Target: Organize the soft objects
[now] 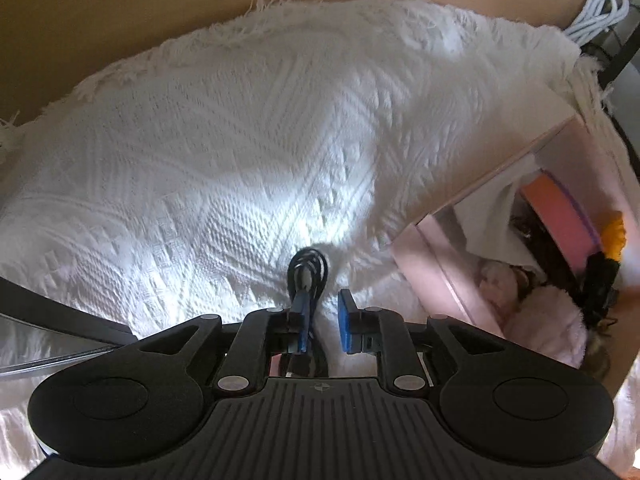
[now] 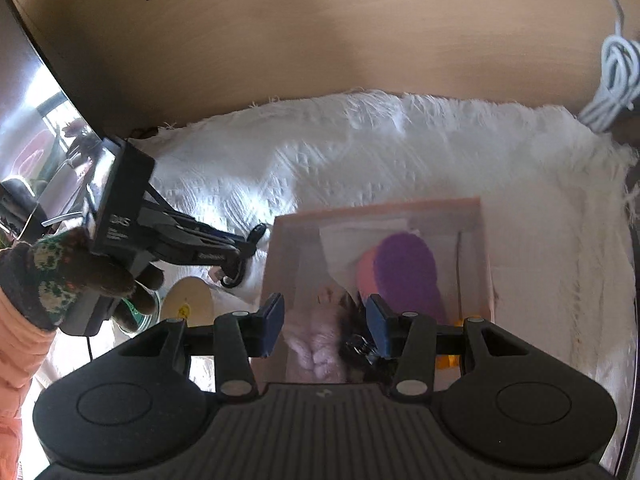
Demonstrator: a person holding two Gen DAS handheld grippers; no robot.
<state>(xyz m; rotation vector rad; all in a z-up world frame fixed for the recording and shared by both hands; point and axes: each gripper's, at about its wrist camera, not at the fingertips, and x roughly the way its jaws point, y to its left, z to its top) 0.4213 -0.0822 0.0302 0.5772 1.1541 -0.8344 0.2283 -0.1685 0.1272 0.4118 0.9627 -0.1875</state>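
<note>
Just left of the pale pink open box (image 1: pixel 448 280), the left gripper (image 1: pixel 324 320) stood narrowly parted, a dark coiled cord (image 1: pixel 308 268) against one pad (grip doubtful). It could drop onto the white woven cloth (image 1: pixel 240 140). The right gripper (image 2: pixel 326 326) hung half-open over the box, empty.

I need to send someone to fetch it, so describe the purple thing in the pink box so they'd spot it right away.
On the wooden table lies a white textured blanket, and on it stands an open pink box. Inside, toward the back, the purple pad leans against an orange one. It is the only purple item, smooth and rounded beside fluffy pale pink and dark things.
</note>
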